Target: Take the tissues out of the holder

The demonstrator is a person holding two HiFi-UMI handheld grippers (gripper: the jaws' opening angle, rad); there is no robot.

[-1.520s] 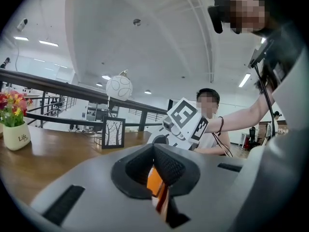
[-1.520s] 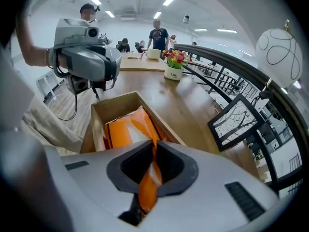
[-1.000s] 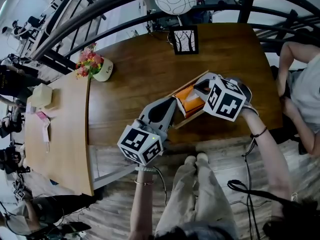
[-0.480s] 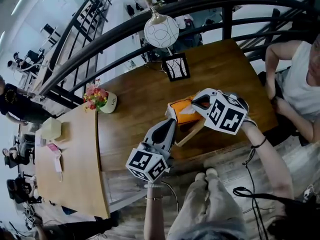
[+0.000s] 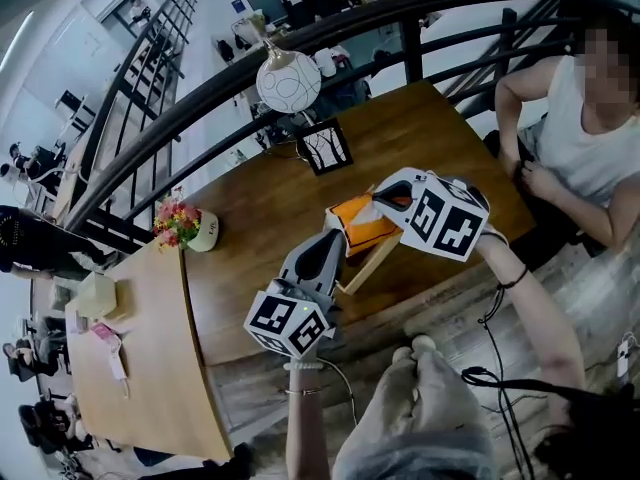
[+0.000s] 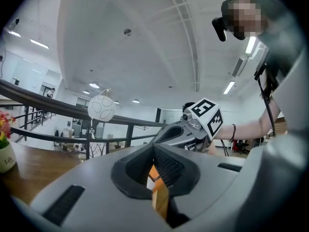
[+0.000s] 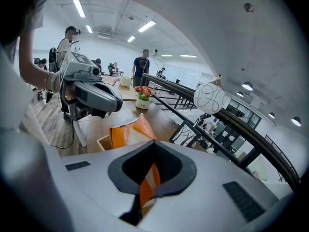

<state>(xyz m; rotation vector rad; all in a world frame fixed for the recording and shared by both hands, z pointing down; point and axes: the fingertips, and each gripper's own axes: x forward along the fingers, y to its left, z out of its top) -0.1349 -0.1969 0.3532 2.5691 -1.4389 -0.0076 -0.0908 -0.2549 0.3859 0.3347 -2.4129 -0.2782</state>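
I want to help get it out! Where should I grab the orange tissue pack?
Pinch the orange tissue pack by its loose upper edge, coming from above. The walls of the wooden holder cover its lower sides, so only the top pokes out free. The right claw pinches it there.

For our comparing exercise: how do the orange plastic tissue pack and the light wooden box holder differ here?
The orange plastic tissue pack is soft and crinkled; the light wooden box holder is rigid and straight-walled. The right gripper pinches the pack; the left gripper appears clamped on the holder. The pack rises above the holder's open top; the holder lies beneath it. Shared: both are gripped above the brown table.
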